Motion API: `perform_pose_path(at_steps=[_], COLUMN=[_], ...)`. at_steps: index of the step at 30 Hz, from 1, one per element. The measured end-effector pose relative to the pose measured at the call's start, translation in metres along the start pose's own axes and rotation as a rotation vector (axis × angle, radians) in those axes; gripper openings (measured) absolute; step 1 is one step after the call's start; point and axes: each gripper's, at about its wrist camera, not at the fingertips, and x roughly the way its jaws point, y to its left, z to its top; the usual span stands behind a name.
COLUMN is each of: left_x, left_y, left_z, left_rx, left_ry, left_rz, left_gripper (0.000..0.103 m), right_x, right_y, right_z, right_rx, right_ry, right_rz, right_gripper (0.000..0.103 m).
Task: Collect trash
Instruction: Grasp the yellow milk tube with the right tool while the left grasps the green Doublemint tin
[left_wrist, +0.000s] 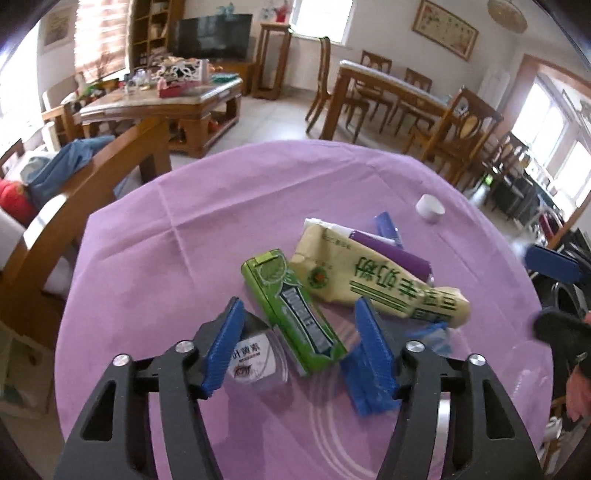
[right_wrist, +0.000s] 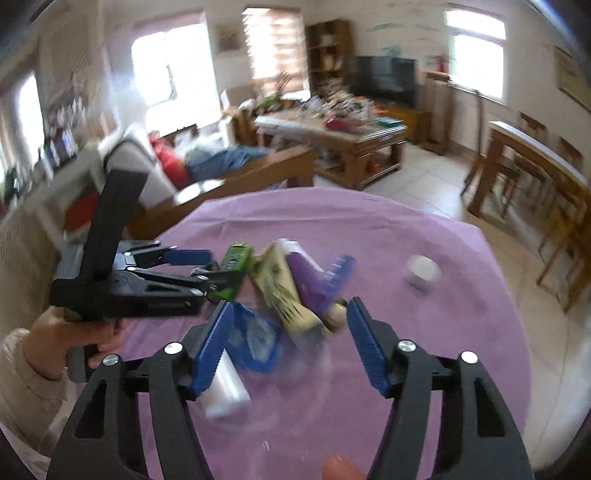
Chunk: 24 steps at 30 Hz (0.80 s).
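In the left wrist view, my left gripper (left_wrist: 297, 325) hangs over the purple tablecloth (left_wrist: 184, 229), its jaws apart with nothing clamped; the green gum box (left_wrist: 291, 310) lies between them, beside the cream packet (left_wrist: 373, 280).

In the right wrist view, blurred, my right gripper (right_wrist: 288, 325) also stands apart, empty, above the same trash pile; the white cap (right_wrist: 423, 273) sits apart.

Both wrist views look steeply down from close above the purple-clothed table (left_wrist: 192, 229), sharing the central trash pile (right_wrist: 291, 291).
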Motion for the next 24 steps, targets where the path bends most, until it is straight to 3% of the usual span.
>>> perform_pose_path(at_steps=[3, 5, 15, 18, 24], left_x=[0.012, 0.021, 0.035, 0.036, 0.022], left_y=[-0.007, -0.008, -0.012, -0.011, -0.003], left_z=[0.003, 0.003, -0.001, -0.002, -0.003], left_rx=[0.006, 0.018, 0.057, 0.045, 0.006], left_ry=[0.024, 0.032, 0.021, 0.015, -0.048], left_rz=[-0.016, -0.009, -0.03, -0.041, -0.101], left_gripper=[0.047, 0.041, 0.04, 0.038, 0.033], right_x=[0.033, 0.05, 0.087, 0.089, 0.048], right_y=[0.013, 0.015, 0.035, 0.036, 0.022], right_z=[0.016, 0.017, 0.009, 0.011, 0.017], right_rx=[-0.053, -0.071, -0.187, -0.176, -0.08], right_ry=[0.074, 0.12, 0.29, 0.288, 0.163], right_rz=[-0.018, -0.024, -0.059, -0.057, -0.021], right_gripper=[0.055, 0.048, 0.029, 0.027, 0.026])
